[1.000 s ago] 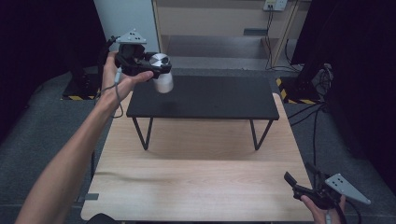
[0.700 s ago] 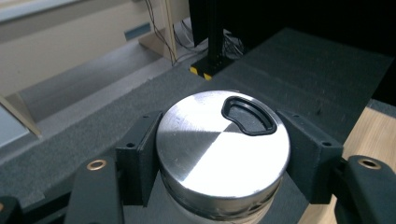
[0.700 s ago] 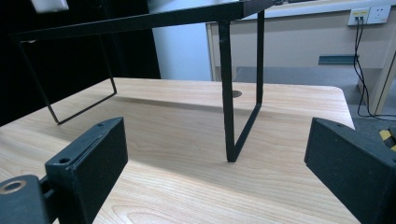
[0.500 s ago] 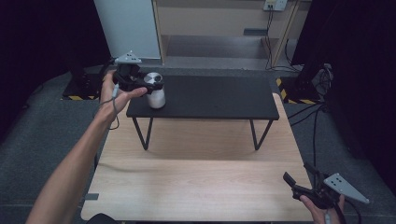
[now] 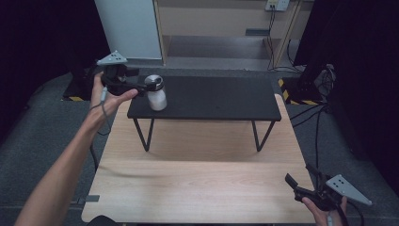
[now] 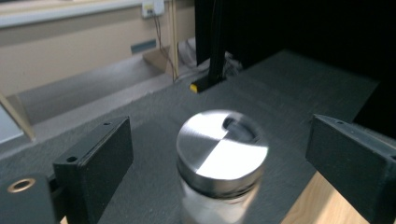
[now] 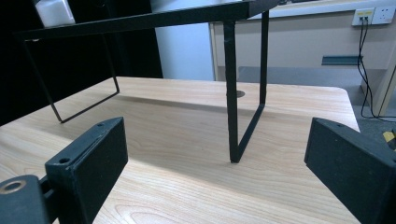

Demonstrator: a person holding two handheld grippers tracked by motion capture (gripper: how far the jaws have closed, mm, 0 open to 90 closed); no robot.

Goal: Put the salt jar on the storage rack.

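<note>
A white jar with a silver lid [image 5: 156, 94] stands upright on the left end of the black raised shelf [image 5: 211, 96]. My left gripper [image 5: 149, 86] reaches it from the left. In the left gripper view the jar [image 6: 222, 154] sits between the two jaws with a gap on each side; the jaws have just been opening, so my left gripper [image 6: 222, 140] is open around it. My right gripper [image 5: 299, 173] rests low at the near right corner of the wooden table [image 5: 197, 183], open with nothing in it. From the right gripper view the jar [image 7: 53, 11] shows at the top left.
The black shelf stands on thin metal legs [image 7: 232, 93] over the far half of the wooden table. Behind it are a white panel [image 5: 129, 28] and a wooden cabinet [image 5: 221, 23]. Cables [image 5: 315, 113] lie on the floor to the right.
The left hand came down and toward the left with the jar, which now stands on the shelf. The left jaws went from gripping the jar to standing apart from it. The right gripper kept still.
</note>
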